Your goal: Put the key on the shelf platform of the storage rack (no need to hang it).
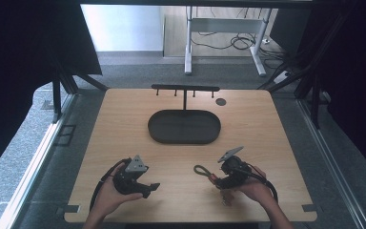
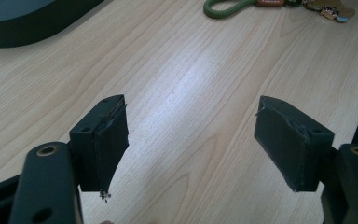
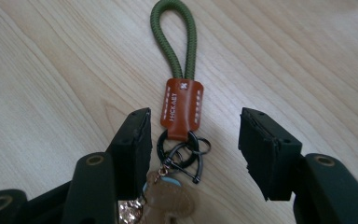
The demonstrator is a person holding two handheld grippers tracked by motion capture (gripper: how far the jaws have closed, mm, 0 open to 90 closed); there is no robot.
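Note:
A keychain point(image 3: 182, 107) lies flat on the wooden table point(image 1: 124, 124). It has a green cord loop point(image 3: 173, 37), a brown leather tab and black rings with small charms point(image 3: 168, 196). My right gripper point(image 3: 193, 149) is open, its jaws on either side of the rings and the tab's lower end. In the high view the cord loop point(image 1: 201, 170) lies just left of the right gripper point(image 1: 219, 179). My left gripper point(image 2: 191, 140) is open over bare wood, with nothing between its jaws. It sits at the front left point(image 1: 153, 188); the keychain point(image 2: 242, 5) lies farther off in its view.
A dark oval tray point(image 1: 184, 126) sits in the middle of the table, with a black rack of hooks point(image 1: 186, 88) behind it. A small dark disc point(image 1: 220, 101) lies near the back right. Beyond the table stand a white desk frame and cables on the floor.

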